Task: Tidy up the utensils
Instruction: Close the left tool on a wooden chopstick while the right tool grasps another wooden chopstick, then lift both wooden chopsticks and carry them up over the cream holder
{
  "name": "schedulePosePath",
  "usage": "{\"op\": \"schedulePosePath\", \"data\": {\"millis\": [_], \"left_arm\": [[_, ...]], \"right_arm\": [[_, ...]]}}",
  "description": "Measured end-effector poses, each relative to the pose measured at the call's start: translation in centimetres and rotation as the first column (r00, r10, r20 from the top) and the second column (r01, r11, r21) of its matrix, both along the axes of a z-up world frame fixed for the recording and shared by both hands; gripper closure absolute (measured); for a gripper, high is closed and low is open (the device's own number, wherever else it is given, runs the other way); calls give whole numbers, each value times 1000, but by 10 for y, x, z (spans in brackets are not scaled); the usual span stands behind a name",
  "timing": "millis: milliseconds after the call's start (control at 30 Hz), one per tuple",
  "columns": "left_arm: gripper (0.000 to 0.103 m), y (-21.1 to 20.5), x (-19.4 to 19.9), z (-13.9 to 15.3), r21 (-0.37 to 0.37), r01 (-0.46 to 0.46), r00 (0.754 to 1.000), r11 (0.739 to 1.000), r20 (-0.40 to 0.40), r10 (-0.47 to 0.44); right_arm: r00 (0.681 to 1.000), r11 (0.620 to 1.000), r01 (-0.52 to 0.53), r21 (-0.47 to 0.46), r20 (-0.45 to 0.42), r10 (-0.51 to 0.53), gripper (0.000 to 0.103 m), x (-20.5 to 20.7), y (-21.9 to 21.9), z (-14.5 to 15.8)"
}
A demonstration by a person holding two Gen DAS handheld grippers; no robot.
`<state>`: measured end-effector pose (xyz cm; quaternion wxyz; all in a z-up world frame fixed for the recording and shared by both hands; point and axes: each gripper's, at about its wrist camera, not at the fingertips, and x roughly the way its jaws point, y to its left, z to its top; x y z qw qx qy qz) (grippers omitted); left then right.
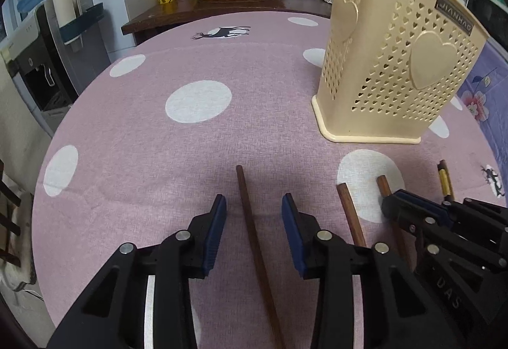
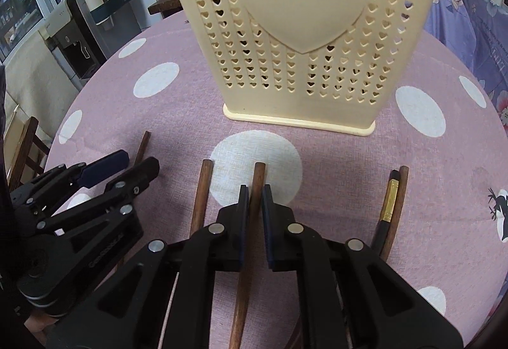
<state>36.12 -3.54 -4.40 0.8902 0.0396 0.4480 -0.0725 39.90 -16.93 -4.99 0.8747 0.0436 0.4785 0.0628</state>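
- Left wrist view: left tongs (image 1: 254, 215) stand partly open, pads clear on both sides of a brown chopstick (image 1: 250, 222) lying flat on the pink dotted counter (image 1: 143, 133). Nothing gripped; the stick runs between the pads, far tip just past them.
- Same view, right side: right tongs (image 1: 392, 206) sit low over another chopstick (image 1: 385, 185). One more loose stick (image 1: 349, 212) lies between the two tools. A black-and-gold chopstick (image 1: 444, 181) lies farther right.
- Cream utensil holder (image 1: 397, 63) stands upright at far right, well apart from the left tongs.
- Right wrist view: right tongs (image 2: 254, 200) are narrow, pads pressed on the middle chopstick (image 2: 257, 187), far tip sticking out over a white dot. The stick appears still down on the cloth.
- Loose stick (image 2: 201, 193) lies just left of them. A black-and-gold stick (image 2: 389, 200) and a brown one (image 2: 398, 203) lie side by side at right. Left tongs (image 2: 127, 165) sit at left over their stick (image 2: 144, 142).
- Holder (image 2: 301, 31) is dead ahead on the far side, rim out of frame.
- Step, my read: pick-up phase; right has its grip, left is lined up but not closed.
- Next: close left on its stick, lift both clear, carry to the holder, tip them upright and drop in from above. Thin round sticks could pivot in the pads.
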Motion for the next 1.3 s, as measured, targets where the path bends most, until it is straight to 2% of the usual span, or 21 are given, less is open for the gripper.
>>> {"op": "schedulePosePath", "data": {"millis": [233,533,667,900,1133,1300], "left_arm": [[95,-5,0,0,46,0,1000,999,13,0],[97,-6,-2,1,43,-16,1000,999,27,15],[97,-5,0,2,13,-18,1000,1000,23,18],[97,-1,-8,19,-26,-29,996,999,81,31],[97,12,-20,51,-106,-30,987,994,153,46],[97,22,-31,84,-161,-28,971,987,228,65]], "right_arm": [[1000,1000,12,-10,5,-12,94,0,4,1],[1000,999,23,-29,18,-23,94,2,10,0],[999,1000,24,-9,23,-24,94,2,10,0],[998,999,23,39,63,-25,94,-5,4,10],[992,989,4,145,123,-22,95,-19,-5,40],[975,984,-42,175,223,2,95,-37,-5,83]]}}
